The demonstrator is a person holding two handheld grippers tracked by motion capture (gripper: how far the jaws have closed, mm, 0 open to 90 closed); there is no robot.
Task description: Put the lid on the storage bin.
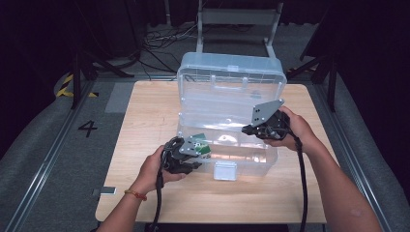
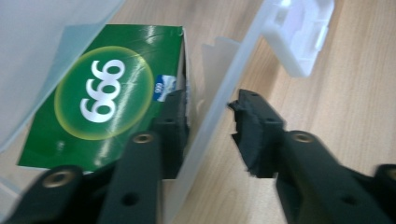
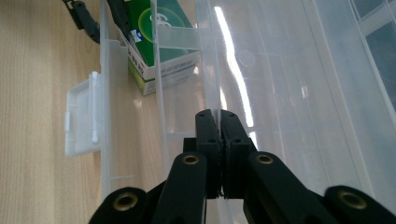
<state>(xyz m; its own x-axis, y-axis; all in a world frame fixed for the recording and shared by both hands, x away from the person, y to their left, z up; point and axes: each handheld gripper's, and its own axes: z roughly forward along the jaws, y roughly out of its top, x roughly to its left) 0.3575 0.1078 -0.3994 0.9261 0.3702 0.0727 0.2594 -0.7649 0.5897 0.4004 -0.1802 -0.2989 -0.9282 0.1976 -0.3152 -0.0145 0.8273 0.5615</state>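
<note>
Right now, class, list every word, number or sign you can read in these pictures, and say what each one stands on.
"666" or "999": white digits in the yellow ring on the green box; which way up is unclear.
"4": black figure on the grey floor left of the table.
Small print on the box's blue patch and white side: too blurred to read.

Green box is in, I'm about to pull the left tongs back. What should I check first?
1. Green box inside bin: ok.
2. Left tongs released: ok, open, with one jaw beside the green box.
3. Left tongs free of the bin wall: not ok, the jaws straddle the front wall.
4. Right tongs steadying the bin: ok, shut on its wall.
5. Lid out of the way: ok, standing open.
6. Green box lying flat: cannot tell.
</note>
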